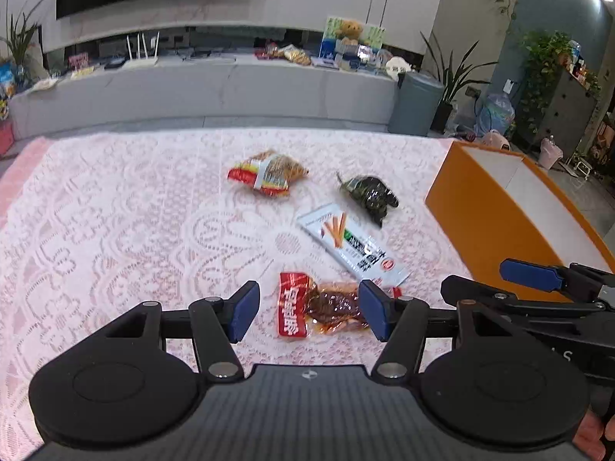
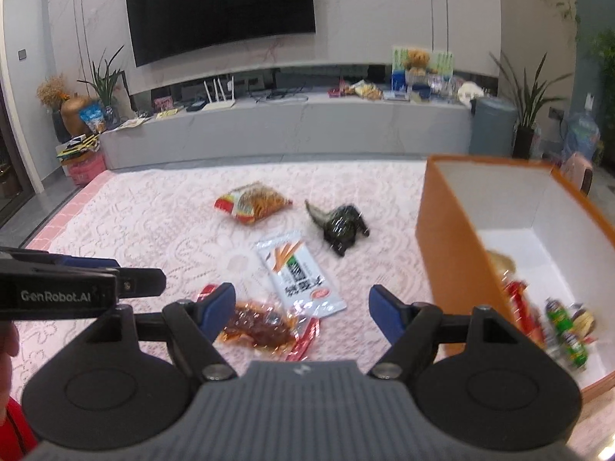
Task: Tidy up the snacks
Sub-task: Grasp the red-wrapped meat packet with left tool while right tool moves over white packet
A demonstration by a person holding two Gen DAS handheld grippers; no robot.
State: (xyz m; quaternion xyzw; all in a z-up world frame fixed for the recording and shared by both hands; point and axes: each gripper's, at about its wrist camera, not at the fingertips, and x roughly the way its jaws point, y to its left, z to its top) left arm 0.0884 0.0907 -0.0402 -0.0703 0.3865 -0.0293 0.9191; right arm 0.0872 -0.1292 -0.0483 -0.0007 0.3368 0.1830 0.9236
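Four snacks lie on the pink lace cloth: an orange-red crisp bag (image 1: pixel 269 173) (image 2: pixel 253 201), a dark green pack (image 1: pixel 371 192) (image 2: pixel 344 224), a white stick-snack packet (image 1: pixel 353 246) (image 2: pixel 300 272) and a red-and-clear meat pack (image 1: pixel 319 307) (image 2: pixel 261 322). My left gripper (image 1: pixel 307 303) (image 2: pixel 130 272) is open and hovers over the meat pack, with its pads apart from the pack. To its right, beside the orange box (image 1: pixel 492 223) (image 2: pixel 453 253), my right gripper (image 2: pixel 303 299) (image 1: pixel 496 280) is open with nothing in it. Several snacks (image 2: pixel 569 326) lie inside the box.
The table's far edge (image 1: pixel 230 130) faces a long grey TV bench (image 2: pixel 288 126) with clutter on it. A grey bin (image 1: pixel 417 103) and potted plants stand beyond the box. Bare cloth (image 1: pixel 115 211) stretches to the left of the snacks.
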